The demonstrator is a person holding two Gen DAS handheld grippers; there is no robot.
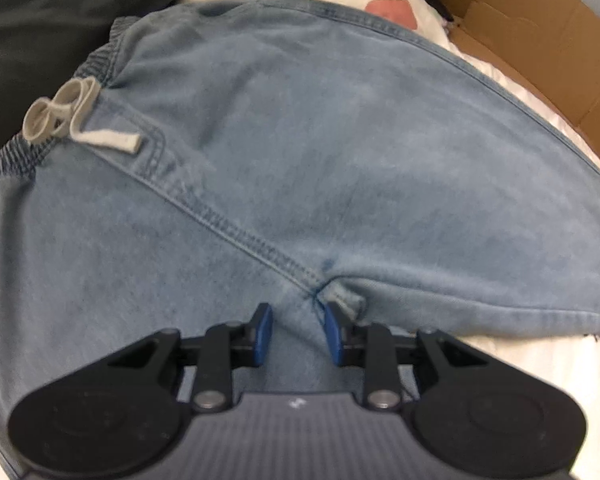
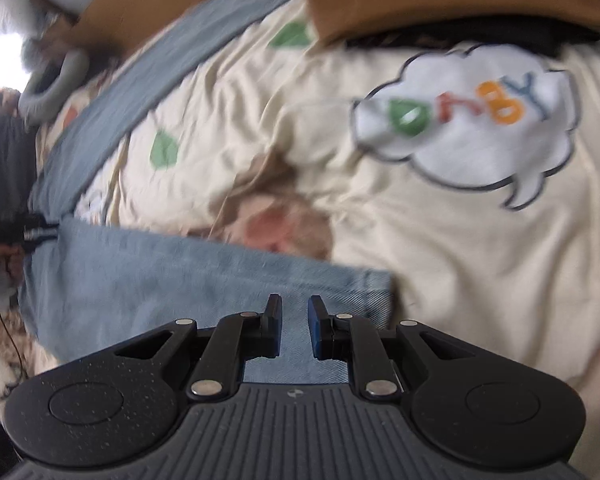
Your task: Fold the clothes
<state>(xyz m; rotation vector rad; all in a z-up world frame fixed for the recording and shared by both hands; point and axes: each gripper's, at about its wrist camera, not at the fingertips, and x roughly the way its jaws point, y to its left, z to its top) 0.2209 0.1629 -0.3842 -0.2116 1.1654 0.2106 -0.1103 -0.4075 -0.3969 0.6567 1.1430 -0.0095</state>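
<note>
- Lying flat on a cream quilt (image 2: 440,248), pale denim shorts (image 1: 300,140) are shown front up, with the waistband and drawstring (image 1: 76,120) at upper left in the left view.
- The left gripper (image 1: 298,334) is held over the crotch seam; its jaws are seen apart, with nothing pinched between them.
- The right gripper (image 2: 294,330) is held over a leg hem near the quilt's printed cloud; its jaws are parted narrowly and no cloth is clamped.
- No fold is visible in either view, so spreading is judged done and folding is judged not yet begun.
- A cardboard box (image 1: 540,40) is seen beyond the shorts.
</note>
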